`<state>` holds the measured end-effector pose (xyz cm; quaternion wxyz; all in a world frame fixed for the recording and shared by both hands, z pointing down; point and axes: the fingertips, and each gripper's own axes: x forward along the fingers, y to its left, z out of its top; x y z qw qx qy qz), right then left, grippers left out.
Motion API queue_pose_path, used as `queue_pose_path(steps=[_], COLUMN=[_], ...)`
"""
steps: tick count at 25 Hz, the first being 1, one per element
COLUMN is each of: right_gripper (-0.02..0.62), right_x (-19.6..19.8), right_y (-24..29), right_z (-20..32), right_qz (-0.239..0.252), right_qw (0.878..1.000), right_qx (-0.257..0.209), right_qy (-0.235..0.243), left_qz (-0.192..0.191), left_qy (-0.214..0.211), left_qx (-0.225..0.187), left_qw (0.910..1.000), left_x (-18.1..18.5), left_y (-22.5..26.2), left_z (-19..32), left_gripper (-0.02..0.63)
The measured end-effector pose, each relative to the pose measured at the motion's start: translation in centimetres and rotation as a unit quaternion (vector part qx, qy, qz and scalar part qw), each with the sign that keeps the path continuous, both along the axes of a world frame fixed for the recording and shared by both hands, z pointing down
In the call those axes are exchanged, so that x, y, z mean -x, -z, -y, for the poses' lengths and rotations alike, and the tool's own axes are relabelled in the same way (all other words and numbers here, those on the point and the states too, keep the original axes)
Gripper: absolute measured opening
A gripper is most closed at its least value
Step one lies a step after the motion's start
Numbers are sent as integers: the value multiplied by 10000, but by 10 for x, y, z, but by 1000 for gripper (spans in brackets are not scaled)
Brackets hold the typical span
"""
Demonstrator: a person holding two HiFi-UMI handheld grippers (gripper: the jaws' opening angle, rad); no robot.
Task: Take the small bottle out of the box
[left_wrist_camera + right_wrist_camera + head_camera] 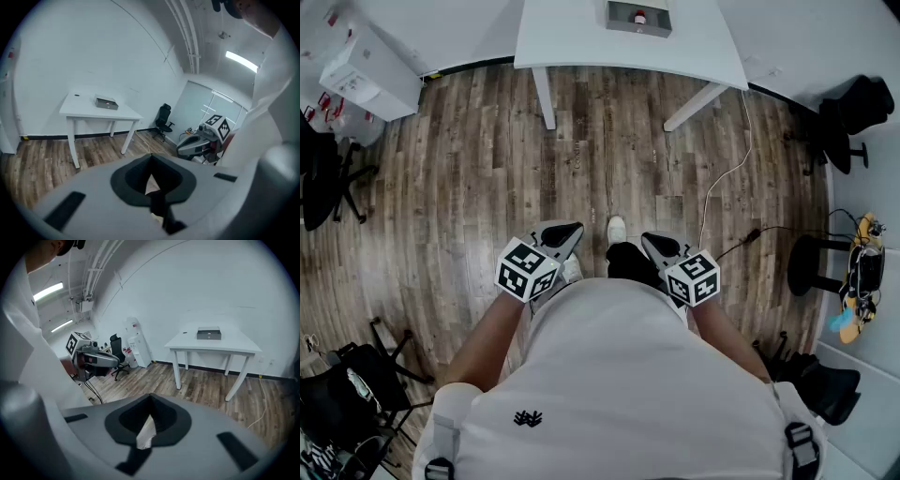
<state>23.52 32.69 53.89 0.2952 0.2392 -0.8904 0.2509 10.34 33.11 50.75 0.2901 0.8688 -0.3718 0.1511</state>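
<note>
at waist height, the left gripper [566,232] and right gripper [654,243] are held clenched, empty, well apart from the table [581,39] bearing the box [616,15] with the small bottle [639,17].

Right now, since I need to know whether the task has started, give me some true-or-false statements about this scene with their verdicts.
1. The box stands on the white table. True.
2. The right gripper holds the small bottle. False: its jaws are together on nothing, and the red-capped bottle lies in the box.
3. Both grippers are held close to the person's body, well back from the table. True.
4. The left gripper has its jaws wide apart. False: they are together, with nothing between them.
5. The floor is carpeted. False: it is wood planks.
</note>
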Motion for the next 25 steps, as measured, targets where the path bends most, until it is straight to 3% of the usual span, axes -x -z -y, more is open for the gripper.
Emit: queue_pose_path(steps=[6,12,16,25], right_gripper=[6,5,6,12], right_x=[7,18,19,19], right_y=[-6,-4,-9,-28], right_z=[51,131,176,252], right_qz=[142,439,576,455], right_qw=[9999,9989,9978,9972], right_qx=[-23,-72,144,324], right_qy=[85,137,282,495], left_qz=[-33,56,244,267], left_qy=[-134,0,101,422], left_qx=[-115,-68,-102,-226], left_qw=[9998,10000,9996,9985], left_x=[-18,-14,-12,0], left_y=[6,22,32,43], left_z=[58,120,170,241], left_gripper=[6,6,6,6])
